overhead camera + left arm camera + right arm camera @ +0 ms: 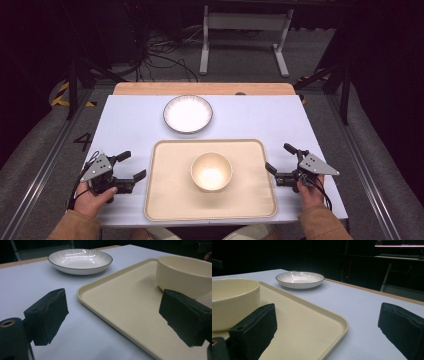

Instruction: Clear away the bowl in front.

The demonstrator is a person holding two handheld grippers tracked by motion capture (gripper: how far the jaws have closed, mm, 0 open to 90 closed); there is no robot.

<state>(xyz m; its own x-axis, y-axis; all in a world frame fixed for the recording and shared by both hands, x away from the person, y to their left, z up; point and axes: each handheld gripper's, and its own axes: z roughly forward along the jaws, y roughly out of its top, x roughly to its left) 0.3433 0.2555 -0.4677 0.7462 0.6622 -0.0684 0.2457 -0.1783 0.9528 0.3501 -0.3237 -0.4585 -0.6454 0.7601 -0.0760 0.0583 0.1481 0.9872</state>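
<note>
The counter (pixel 125 125) carries a tray (pixel 170 200) at its near edge with an empty bowl (pixel 211 171) at the tray's middle, and an empty plate (pixel 188 114) beyond the tray toward the far edge. The high view alone shows the floor cables (pixel 160 55). The left hand-held gripper (pixel 135 165) beside the tray's left edge and the right hand-held gripper (pixel 279 158) beside its right edge both stand wide apart, holding nothing.

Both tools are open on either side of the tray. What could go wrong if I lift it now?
The bowl sits loose on the tray, so an uneven lift by the left tool and right tool could slide it. The tray's low rim gives a thin grip. The plate lies just beyond the far edge.
</note>
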